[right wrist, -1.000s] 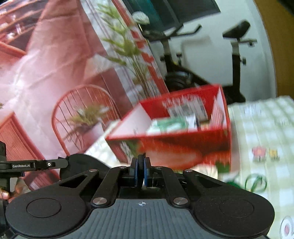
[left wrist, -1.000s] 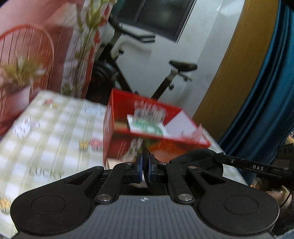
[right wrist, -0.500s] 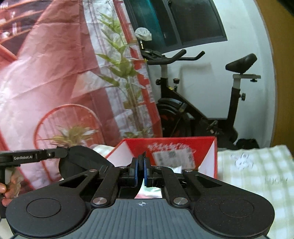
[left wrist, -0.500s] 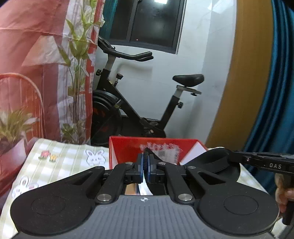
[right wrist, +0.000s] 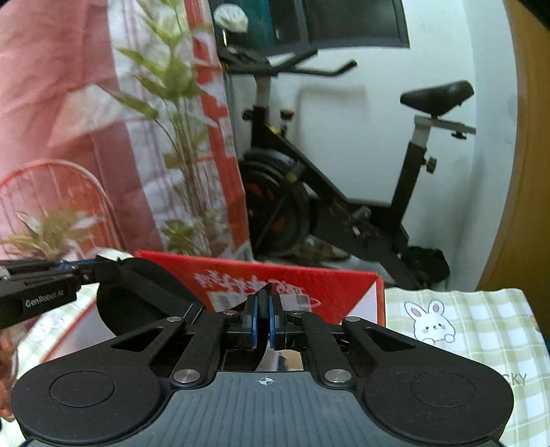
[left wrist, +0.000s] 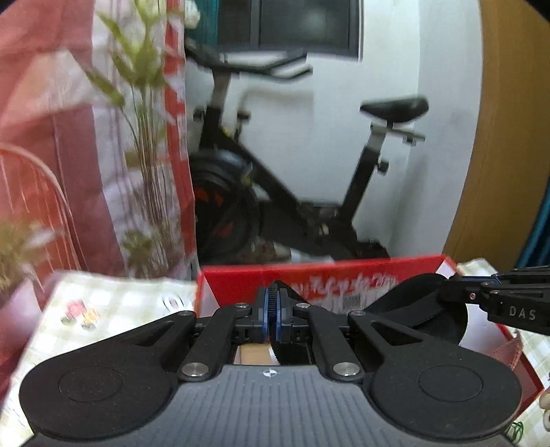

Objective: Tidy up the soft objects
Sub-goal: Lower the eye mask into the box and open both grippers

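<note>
**Both grippers empty above the red box**

We hold the left hand-held gripper and the right hand-held gripper side by side, each with its jaws pressed together and nothing between them. Both point over the near edge of the red box, which sits on the tabletop just ahead of us. The box looks like the place for the soft things, but from this low angle we cannot see into it, so we cannot tell what it holds. No soft object shows anywhere on the tabletop in these views. We judge that either a load is already in and the task is near its end, or the next piece lies out of sight; the pictures do not settle which.

The tabletop wears a pale green checked cloth printed with a rabbit. Behind the box stands a black exercise bike against a white wall, with a red printed backdrop showing plants at the left and a dark window above.
</note>
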